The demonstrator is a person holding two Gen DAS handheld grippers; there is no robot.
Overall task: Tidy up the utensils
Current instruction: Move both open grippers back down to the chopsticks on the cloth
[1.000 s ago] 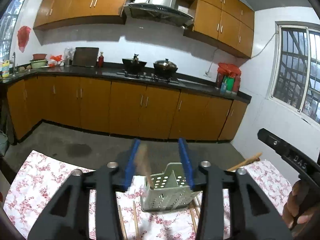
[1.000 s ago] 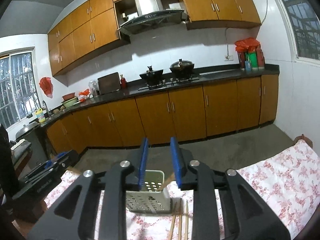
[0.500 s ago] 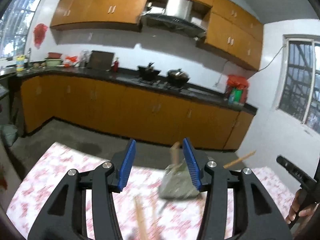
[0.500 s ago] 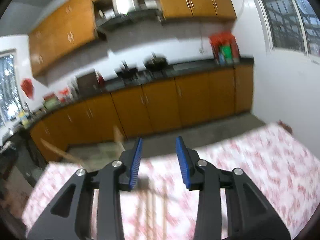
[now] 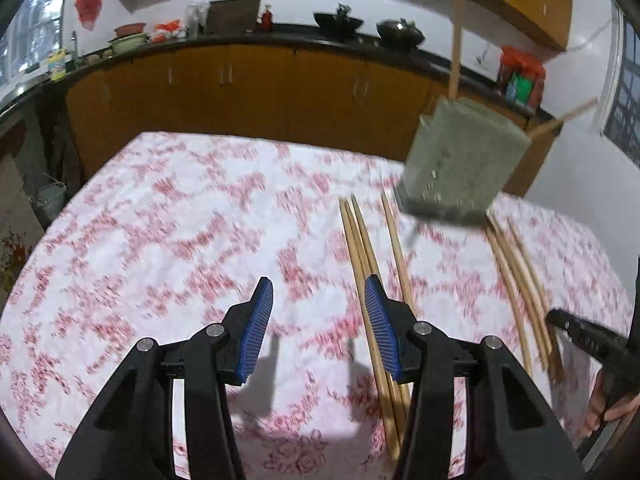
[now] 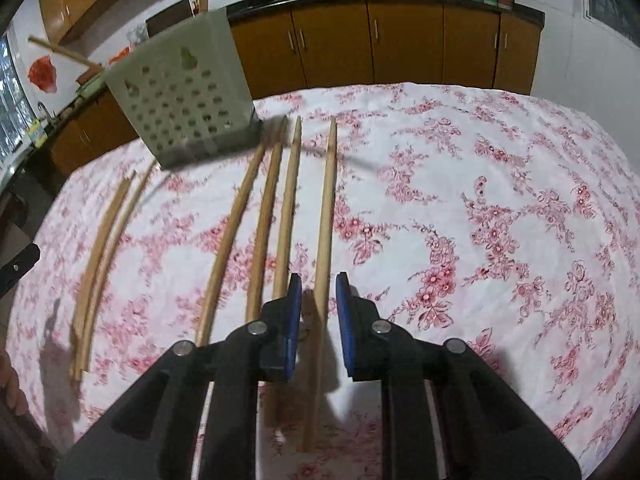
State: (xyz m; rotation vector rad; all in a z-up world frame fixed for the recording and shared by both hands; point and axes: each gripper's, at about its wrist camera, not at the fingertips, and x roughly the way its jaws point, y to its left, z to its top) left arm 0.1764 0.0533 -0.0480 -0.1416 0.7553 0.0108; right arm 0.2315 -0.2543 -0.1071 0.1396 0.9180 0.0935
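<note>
Down in the left wrist view, the left gripper (image 5: 318,312) is hanging over the floral-clothed desk (image 5: 160,220) with its jaws apart and nothing between them. A bundle of wooden chopsticks (image 5: 362,248) is lying just right of centre, passing under the right finger. The perforated green utensil holder (image 5: 460,164) is sitting blurred at upper right, with more chopsticks (image 5: 516,264) below it.

Over in the right wrist view, the right gripper (image 6: 318,316) is straddling one chopstick (image 6: 326,216) at lower centre; its jaws have just been closing, narrow gaps showing either side. The holder (image 6: 184,92) is standing at upper left.
</note>
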